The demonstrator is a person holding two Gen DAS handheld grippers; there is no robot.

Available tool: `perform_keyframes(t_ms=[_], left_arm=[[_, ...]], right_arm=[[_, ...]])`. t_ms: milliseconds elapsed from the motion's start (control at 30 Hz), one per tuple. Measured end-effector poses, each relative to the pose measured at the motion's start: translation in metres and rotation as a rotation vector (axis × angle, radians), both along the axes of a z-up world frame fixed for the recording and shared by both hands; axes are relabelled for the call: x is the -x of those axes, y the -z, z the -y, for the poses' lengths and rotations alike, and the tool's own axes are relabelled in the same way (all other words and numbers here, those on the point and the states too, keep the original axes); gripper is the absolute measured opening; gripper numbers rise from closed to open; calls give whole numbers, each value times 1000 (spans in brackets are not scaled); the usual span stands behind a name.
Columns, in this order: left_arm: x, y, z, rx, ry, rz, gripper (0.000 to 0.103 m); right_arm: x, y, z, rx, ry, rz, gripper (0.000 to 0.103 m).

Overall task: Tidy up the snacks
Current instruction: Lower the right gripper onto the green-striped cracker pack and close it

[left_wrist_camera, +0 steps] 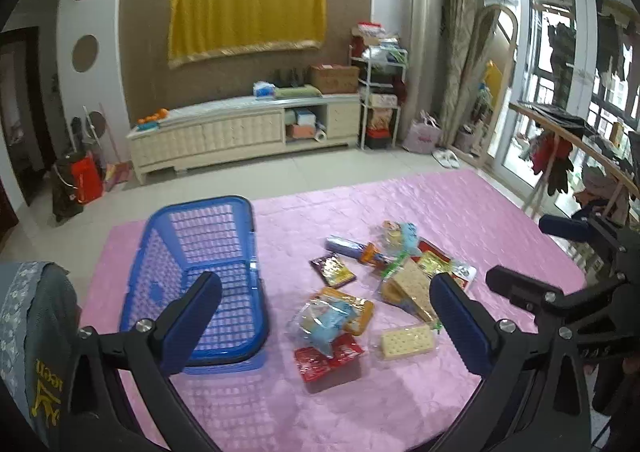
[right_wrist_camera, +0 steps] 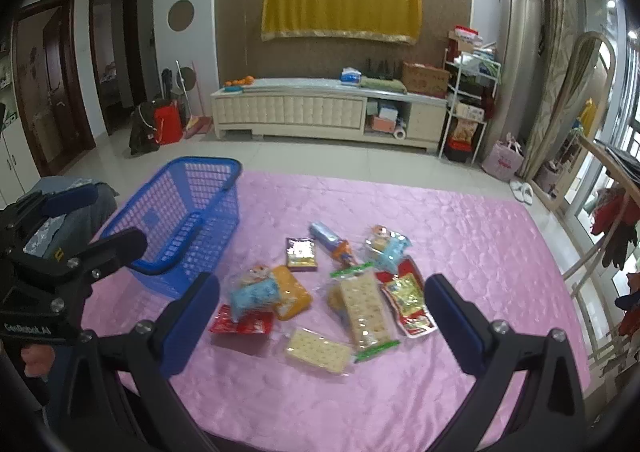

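An empty blue plastic basket (left_wrist_camera: 200, 276) (right_wrist_camera: 188, 220) stands on the left of a pink-covered table (left_wrist_camera: 460, 212) (right_wrist_camera: 460, 236). Right of it lie several snack packets: a cracker pack (left_wrist_camera: 407, 341) (right_wrist_camera: 318, 350), a long cracker sleeve (right_wrist_camera: 366, 310), a red packet (left_wrist_camera: 326, 362) (right_wrist_camera: 240, 326), a blue-wrapped snack (left_wrist_camera: 326, 322) (right_wrist_camera: 254, 294), a dark sachet (left_wrist_camera: 332, 270) (right_wrist_camera: 301, 252). My left gripper (left_wrist_camera: 326, 322) hovers open above the near packets and the basket's right edge. My right gripper (right_wrist_camera: 320, 326) is open too, above the crackers. Neither holds anything.
Beyond the table's far edge is tiled floor, a long cream cabinet (right_wrist_camera: 328, 112) and a yellow cloth on the wall. A wooden rack with hanging clothes (left_wrist_camera: 568, 144) stands at the right. A grey cloth-covered chair back (left_wrist_camera: 36, 332) is at the near left.
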State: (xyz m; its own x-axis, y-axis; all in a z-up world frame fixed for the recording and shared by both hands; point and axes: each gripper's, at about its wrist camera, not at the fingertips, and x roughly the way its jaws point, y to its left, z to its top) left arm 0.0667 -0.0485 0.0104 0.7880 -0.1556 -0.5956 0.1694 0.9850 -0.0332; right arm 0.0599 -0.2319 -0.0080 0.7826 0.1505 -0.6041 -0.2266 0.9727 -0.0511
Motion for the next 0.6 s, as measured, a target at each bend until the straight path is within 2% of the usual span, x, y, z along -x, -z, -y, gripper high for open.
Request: perform_keyframes(t_ms=[233,467,600], left_arm=[[-31,12,26,15,27,-78,103],[-62,27,61,-4,39,-155,103],[-76,44,78,-14,40,-200,103]], right_arm=[[-29,12,38,18,22,-62,103],[-50,24,70,18,34,-73,103],[-61,36,84,-21,14,-126,103]])
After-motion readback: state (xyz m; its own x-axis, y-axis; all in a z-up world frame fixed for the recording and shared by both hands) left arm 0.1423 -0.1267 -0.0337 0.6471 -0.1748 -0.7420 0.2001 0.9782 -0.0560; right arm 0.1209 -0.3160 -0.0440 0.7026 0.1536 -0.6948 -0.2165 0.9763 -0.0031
